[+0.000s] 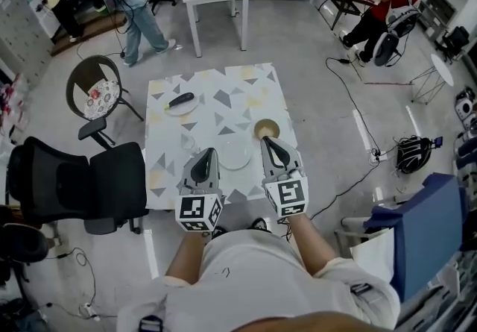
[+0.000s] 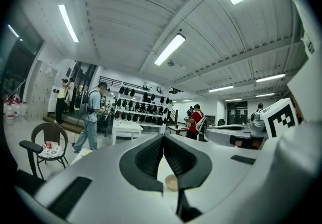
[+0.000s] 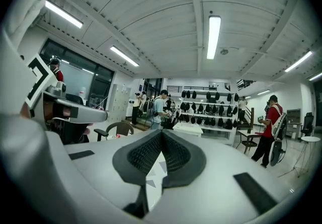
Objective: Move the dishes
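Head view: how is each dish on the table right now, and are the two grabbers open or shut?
left gripper: shut, empty, touching no dish.
right gripper: shut, empty, touching no dish.
white plate: flat on the table, empty.
tan bowl: upright, looks empty.
far plate: flat, with a dark utensil lying on it.

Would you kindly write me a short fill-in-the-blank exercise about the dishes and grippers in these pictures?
The left gripper and the right gripper both have their jaws ____, holding nothing.
In the head view, the white plate shows ____ the two grippers.
The tan bowl sits on the table just ahead of the ____ gripper.
Missing words: shut; between; right.
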Tool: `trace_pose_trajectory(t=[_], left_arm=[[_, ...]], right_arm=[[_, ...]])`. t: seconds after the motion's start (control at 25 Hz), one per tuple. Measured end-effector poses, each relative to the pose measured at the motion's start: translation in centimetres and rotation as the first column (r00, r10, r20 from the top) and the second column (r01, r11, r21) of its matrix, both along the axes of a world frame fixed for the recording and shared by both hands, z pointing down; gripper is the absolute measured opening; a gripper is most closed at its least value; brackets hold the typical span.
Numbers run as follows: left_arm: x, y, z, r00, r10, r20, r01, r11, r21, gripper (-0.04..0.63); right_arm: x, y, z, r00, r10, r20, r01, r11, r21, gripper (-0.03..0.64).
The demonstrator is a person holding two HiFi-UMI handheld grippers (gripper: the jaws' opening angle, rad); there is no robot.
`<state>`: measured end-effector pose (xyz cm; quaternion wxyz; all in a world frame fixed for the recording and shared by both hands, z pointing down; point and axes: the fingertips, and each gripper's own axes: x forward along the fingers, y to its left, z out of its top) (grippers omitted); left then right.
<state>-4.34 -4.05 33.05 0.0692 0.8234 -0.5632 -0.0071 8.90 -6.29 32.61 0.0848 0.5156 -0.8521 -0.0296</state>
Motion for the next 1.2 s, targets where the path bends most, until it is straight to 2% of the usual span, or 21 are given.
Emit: trace_pose_trajectory(t=[0.68, 1.2], left_arm=[[0.3, 0.4, 0.9, 0.999, 0.042, 0.024, -0.042, 0.999, -0.013, 0.020], [-0.2, 0.7, 1.5, 0.998, 0.070, 0.006, -0.070, 0.997, -0.042, 0.020]], right_arm=[[-0.6, 0.9, -0.4, 1.000, 0.017, -0.003, -0.017, 1.000, -0.002, -0.003], [-1.6, 1.5, 0.0, 1.000, 0.015, -0.021, -0.015, 1.000, -0.017, -0.003]])
